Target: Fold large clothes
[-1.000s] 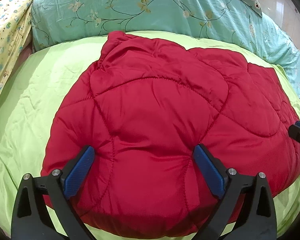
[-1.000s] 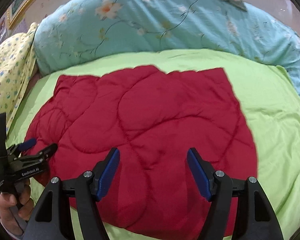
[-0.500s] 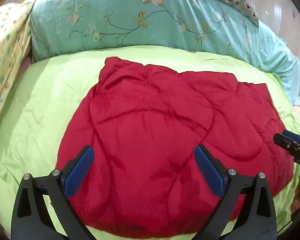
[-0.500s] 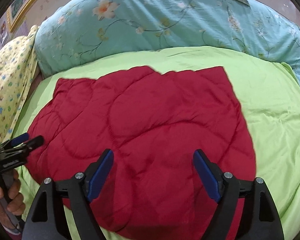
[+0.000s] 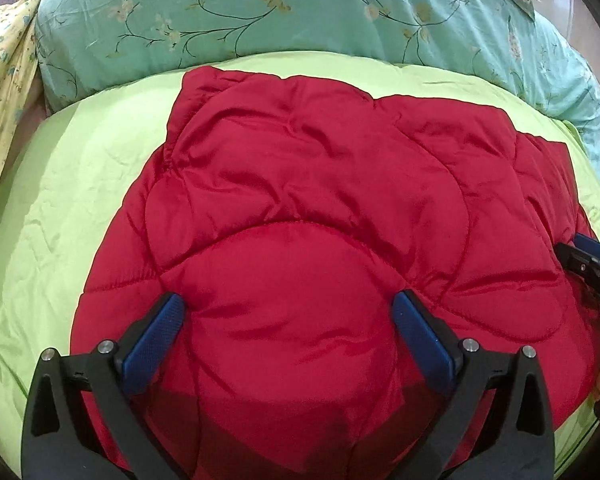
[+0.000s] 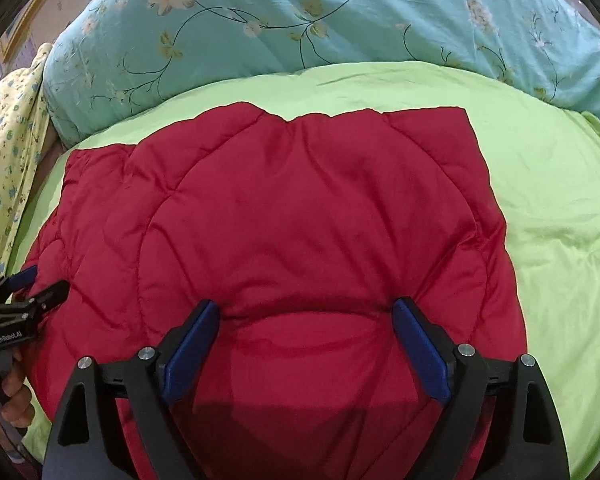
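White lettering "GenRobot.AI" stands on the left gripper [image 6: 46, 286] body, seen at the right wrist view's edge.

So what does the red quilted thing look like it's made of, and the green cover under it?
Red quilted garment: looks like smooth, slightly shiny synthetic fabric, perhaps nylon or polyester, over puffy padding; curved stitch lines raise pillowy sections that catch the light. Green cover: a thinner woven sheet with a soft sheen and fine wrinkles, possibly cotton or a blend; the fibre cannot be told.

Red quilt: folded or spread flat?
Folded, it seems. The red quilt lies as a compact padded block on the green sheet, with a second layer stepping out at its right edge. Fold count: cannot tell.
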`<state>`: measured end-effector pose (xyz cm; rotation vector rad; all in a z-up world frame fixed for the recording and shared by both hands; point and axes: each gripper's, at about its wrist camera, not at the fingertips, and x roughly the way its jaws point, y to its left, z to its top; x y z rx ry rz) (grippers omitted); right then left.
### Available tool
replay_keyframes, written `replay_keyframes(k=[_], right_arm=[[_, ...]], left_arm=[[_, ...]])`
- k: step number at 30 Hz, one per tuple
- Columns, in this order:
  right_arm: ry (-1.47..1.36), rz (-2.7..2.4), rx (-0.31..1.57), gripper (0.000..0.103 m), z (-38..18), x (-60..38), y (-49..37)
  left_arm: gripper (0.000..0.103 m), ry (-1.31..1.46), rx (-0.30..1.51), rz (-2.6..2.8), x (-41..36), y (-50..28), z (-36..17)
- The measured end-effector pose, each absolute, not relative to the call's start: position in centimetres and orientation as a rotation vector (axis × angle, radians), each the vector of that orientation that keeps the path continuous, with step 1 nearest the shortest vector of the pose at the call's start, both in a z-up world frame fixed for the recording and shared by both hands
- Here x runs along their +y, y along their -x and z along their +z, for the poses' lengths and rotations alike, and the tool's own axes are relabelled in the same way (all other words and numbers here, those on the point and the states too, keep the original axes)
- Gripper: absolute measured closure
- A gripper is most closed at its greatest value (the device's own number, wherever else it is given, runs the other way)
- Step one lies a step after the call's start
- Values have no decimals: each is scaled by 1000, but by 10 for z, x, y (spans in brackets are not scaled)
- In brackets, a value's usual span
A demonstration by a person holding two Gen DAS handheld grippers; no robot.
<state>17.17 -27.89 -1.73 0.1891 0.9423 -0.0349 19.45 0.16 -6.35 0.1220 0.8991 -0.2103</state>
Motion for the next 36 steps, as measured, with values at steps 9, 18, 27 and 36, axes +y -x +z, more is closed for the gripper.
replay_keyframes(k=[9,18,27,36], right_arm=[[-169,-41,918,14,-19,-276,-168],[-172,-39,898,13,-16,-278,-167],[-84,-24,954,12,2,-253,-149],[-74,-30,961,6,-19,-259,-163]], left_arm=[[0,-127,872,-203,2,-191,-67],[0,-138,861,-192,-1,-188,-67],[0,-150,859,-171,-5,-186,-68],[0,-91,865,-165,-2,-152,-52]])
